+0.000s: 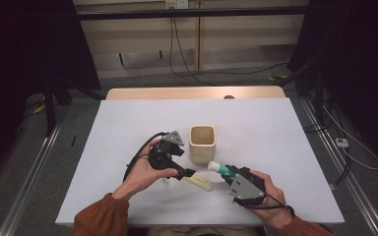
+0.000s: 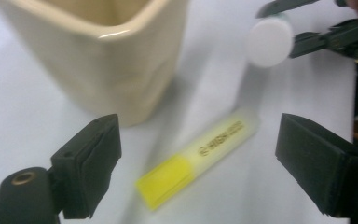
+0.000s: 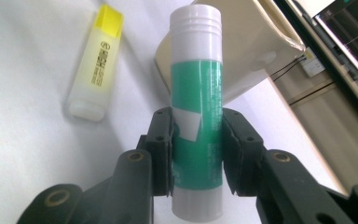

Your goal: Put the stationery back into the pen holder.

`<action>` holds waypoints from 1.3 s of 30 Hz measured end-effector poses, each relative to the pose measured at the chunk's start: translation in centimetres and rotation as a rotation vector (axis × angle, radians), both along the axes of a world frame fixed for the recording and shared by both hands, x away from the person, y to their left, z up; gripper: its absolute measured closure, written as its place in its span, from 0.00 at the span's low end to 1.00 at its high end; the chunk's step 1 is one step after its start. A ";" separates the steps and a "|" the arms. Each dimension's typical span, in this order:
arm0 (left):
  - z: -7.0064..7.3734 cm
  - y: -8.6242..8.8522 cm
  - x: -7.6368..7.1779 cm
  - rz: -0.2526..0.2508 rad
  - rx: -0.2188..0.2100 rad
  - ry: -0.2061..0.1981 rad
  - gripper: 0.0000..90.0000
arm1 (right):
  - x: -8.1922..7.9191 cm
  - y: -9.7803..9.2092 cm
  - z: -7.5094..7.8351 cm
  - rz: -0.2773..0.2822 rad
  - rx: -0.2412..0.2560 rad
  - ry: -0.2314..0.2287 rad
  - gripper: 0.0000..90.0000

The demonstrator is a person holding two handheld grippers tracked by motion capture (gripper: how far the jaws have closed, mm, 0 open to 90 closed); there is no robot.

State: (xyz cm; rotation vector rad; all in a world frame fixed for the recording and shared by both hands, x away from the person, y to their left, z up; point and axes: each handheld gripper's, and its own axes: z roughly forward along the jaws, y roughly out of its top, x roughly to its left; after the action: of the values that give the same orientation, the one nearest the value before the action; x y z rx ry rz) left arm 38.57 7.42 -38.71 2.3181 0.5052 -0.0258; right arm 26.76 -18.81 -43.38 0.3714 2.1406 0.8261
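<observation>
A green and white glue stick (image 3: 196, 116) is clamped between the jaws of my right gripper (image 3: 196, 158), its white cap (image 1: 212, 165) pointing toward the cream square cup (image 1: 202, 143). From the left gripper view the same white cap (image 2: 269, 41) hangs in the air at upper right. A yellow highlighter (image 2: 198, 160) lies flat on the white table, between the wide-open jaws of my left gripper (image 2: 198, 163), just in front of the cup (image 2: 102, 51). In the high view my left gripper (image 1: 184, 173) sits over the highlighter (image 1: 198, 183), left of my right gripper (image 1: 226, 169).
The white table (image 1: 128, 123) has bare surface to the left, right and behind the cup. Its front edge runs just below both hands. Cables and stands lie on the floor beyond the table.
</observation>
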 end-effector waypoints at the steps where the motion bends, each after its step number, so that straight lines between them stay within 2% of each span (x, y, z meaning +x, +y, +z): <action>1: 0.0 0.5 0.0 0.020 -0.006 0.000 0.13 | 0.0 -0.1 0.0 -0.001 0.016 0.008 0.75; 2: 0.0 0.9 0.0 0.023 -0.032 0.009 0.13 | 0.0 -0.2 0.1 -0.004 0.038 0.010 0.75; 3: -0.1 1.1 -0.1 0.035 -0.040 0.009 0.12 | 0.1 -0.2 0.2 -0.004 0.057 0.017 0.75; 5: -0.1 1.8 -0.3 0.071 -0.025 -0.027 0.10 | 0.2 -0.3 0.3 -0.007 0.100 0.038 0.75; 6: -0.3 2.3 -0.3 0.074 -0.037 -0.018 0.09 | 0.2 -0.4 0.4 -0.008 0.115 0.047 0.75; 7: -0.4 2.5 -0.3 0.083 -0.030 -0.028 0.09 | 0.3 -0.5 0.5 -0.010 0.144 0.060 0.75; 9: -0.5 3.1 -0.5 0.120 -0.044 -0.046 0.09 | 0.5 -0.6 0.7 -0.013 0.185 0.083 0.75; 10: -0.5 3.3 -0.7 0.153 -0.029 -0.079 0.09 | 0.6 -0.7 0.8 -0.016 0.201 0.089 0.75; 12: -0.4 4.1 -0.8 0.155 -0.061 -0.087 0.09 | 0.8 -1.0 1.0 -0.022 0.251 0.113 0.75; 13: -0.5 4.5 -1.0 0.169 -0.085 -0.090 0.09 | 0.9 -1.1 1.1 -0.028 0.277 0.123 0.75; 15: -0.5 5.1 -1.2 0.200 -0.098 -0.090 0.07 | 1.2 -1.5 1.3 -0.036 0.332 0.137 0.75; 19: -1.1 6.2 -1.8 0.240 -0.090 -0.114 0.06 | 1.8 -2.1 1.9 -0.055 0.420 0.155 0.75; 22: -1.8 6.8 -2.5 0.262 -0.113 -0.116 0.06 | 2.2 -2.2 2.2 -0.059 0.453 0.166 0.75; 25: -2.3 7.2 -3.2 0.279 -0.120 -0.152 0.06 | 2.8 -2.1 2.4 -0.059 0.481 0.178 0.75; 27: -2.5 7.6 -3.6 0.285 -0.134 -0.158 0.06 | 3.1 -2.0 2.7 -0.049 0.538 0.185 0.75; 29: -2.7 8.3 -4.3 0.286 -0.137 -0.169 0.06 | 3.3 -1.9 3.0 -0.045 0.555 0.178 0.75; 31: -2.9 9.0 -4.8 0.278 -0.143 -0.167 0.06 | 3.5 -1.8 3.3 -0.041 0.574 0.177 0.74; 35: -3.4 10.1 -5.8 0.309 -0.137 -0.177 0.06 | 4.2 -1.8 4.2 -0.038 0.647 0.196 0.75; 36: -3.7 10.4 -6.1 0.317 -0.141 -0.169 0.07 | 4.4 -1.8 4.4 -0.038 0.660 0.196 0.74; 39: -4.2 11.0 -6.3 0.331 -0.166 -0.169 0.06 | 5.0 -1.6 4.9 -0.040 0.674 0.190 0.74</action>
State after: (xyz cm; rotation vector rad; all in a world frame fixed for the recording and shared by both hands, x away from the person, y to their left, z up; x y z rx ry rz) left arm 32.24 18.42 -42.92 2.0298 0.7622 0.2745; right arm 31.72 -20.41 -38.48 0.8590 1.9582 1.5325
